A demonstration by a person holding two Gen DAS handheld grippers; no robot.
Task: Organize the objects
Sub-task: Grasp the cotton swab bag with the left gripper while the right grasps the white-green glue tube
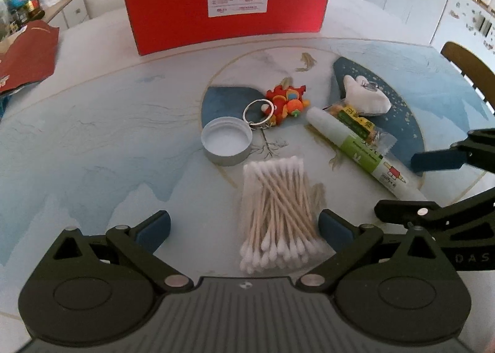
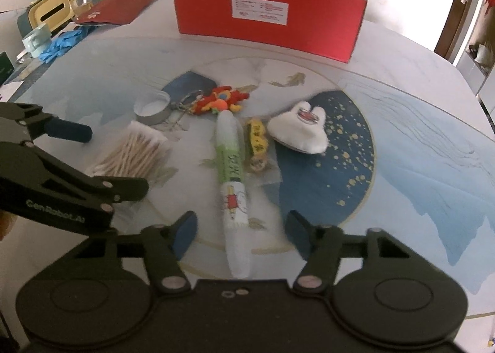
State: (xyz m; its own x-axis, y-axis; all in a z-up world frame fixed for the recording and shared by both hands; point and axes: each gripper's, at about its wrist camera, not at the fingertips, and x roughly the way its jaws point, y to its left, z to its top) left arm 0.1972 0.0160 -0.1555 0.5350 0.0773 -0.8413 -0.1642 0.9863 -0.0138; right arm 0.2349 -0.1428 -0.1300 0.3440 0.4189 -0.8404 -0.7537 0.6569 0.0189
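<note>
Glue tube lies lengthwise between the right gripper pads, half-closed but untouching, aligned for pickup; left gripper wide over cotton swabs.

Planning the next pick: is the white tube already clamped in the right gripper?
No: in the right wrist view the white tube lies on the table between the right gripper pads, with clear gaps on both sides.
</note>
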